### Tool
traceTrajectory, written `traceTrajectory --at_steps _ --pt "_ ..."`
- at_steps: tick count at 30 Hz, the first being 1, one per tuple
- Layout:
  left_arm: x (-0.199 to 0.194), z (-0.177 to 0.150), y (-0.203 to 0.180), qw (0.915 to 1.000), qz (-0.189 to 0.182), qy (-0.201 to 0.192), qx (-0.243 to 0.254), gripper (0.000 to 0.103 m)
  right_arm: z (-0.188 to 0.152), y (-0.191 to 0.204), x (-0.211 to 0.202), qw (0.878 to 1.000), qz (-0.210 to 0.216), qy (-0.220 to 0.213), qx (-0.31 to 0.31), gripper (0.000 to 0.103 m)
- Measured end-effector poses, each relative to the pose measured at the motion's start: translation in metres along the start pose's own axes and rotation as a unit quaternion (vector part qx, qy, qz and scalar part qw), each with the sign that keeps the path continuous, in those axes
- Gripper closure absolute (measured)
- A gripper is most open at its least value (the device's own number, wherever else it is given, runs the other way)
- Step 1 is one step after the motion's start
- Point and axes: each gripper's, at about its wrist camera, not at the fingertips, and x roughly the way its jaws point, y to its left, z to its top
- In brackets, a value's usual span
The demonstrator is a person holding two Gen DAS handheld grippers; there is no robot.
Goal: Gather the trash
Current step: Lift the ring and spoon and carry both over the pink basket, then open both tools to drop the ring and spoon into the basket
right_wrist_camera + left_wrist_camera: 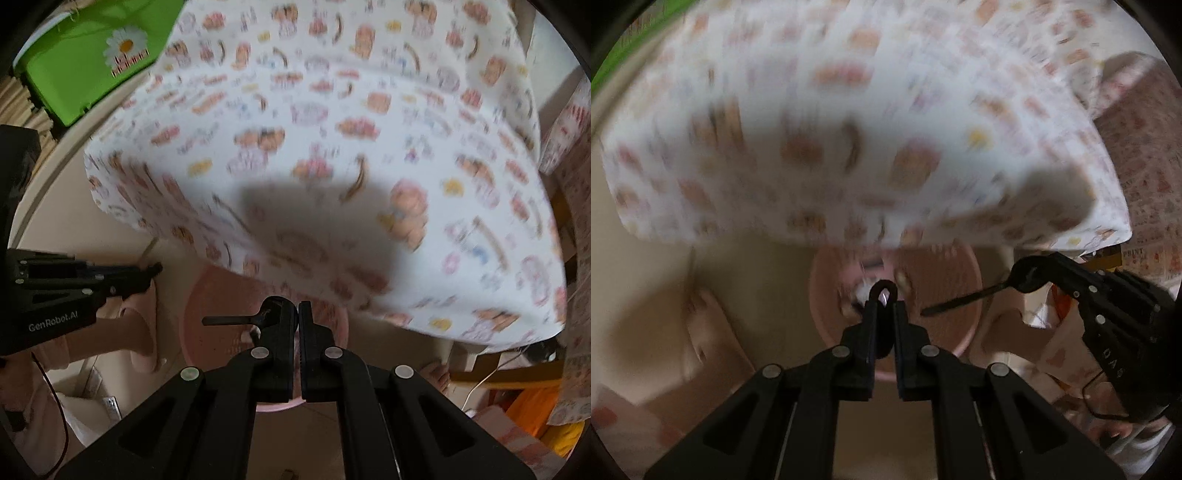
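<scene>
A pink round bin [945, 284] stands on the floor below the edge of a table draped in a white patterned cloth [849, 110]; pale scraps lie inside it. My left gripper [884, 295] hangs over the bin, shut on a thin black looped piece [883, 291]. My right gripper [297, 314] is over the same bin [221, 295], shut on a black plastic utensil [236, 319] whose handle sticks out to the left. The right gripper with that utensil also shows in the left wrist view [1027, 275]. Both views are motion-blurred.
The clothed table [332, 147] overhangs the bin. A green box [99, 62] with a daisy sits at the far left. A person's slippered foot [142, 332] is left of the bin, a bare foot [437, 376] right. A patterned chair [1137, 184] stands right.
</scene>
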Motion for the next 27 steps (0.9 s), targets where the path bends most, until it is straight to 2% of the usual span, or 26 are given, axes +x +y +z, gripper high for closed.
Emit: traceTrajectory --at_steps 3,10,16,20,22,24,25,26,27 --pt "0.017 -0.002 0.008 0.9991 -0.012 0.031 -0.027 0.097 -0.012 0.006 0.029 0.999 0.000 0.042 0.008 0.101" --pt "0.053 -0.006 0.008 0.9971 0.014 0.067 -0.033 0.096 -0.033 0.016 0.082 0.994 -0.006 0.111 -0.001 0.101" --pt "0.065 -0.009 0.014 0.9957 0.021 0.080 -0.041 0.096 -0.037 0.013 0.102 0.991 0.011 0.131 0.011 0.101" --pt "0.063 -0.006 0.014 0.9959 0.027 0.076 -0.041 0.082 -0.036 0.011 0.104 0.992 0.018 0.128 0.015 0.101" --pt "0.061 -0.005 0.015 0.9958 0.026 0.075 -0.045 0.070 -0.035 0.009 0.103 0.992 0.020 0.121 0.017 0.101" --pt "0.057 -0.005 0.016 0.9958 0.037 0.071 -0.045 0.052 -0.035 0.008 0.103 0.992 0.025 0.118 0.018 0.100" --pt "0.055 -0.004 0.016 0.9958 0.048 0.066 -0.042 0.048 -0.034 0.008 0.104 0.992 0.029 0.120 0.019 0.098" --pt "0.051 -0.004 0.015 0.9952 0.070 0.057 -0.038 0.040 -0.033 0.007 0.104 0.992 0.033 0.123 0.020 0.091" --pt "0.048 -0.004 0.015 0.9950 0.080 0.050 -0.035 0.039 -0.032 0.007 0.104 0.991 0.035 0.124 0.022 0.086"
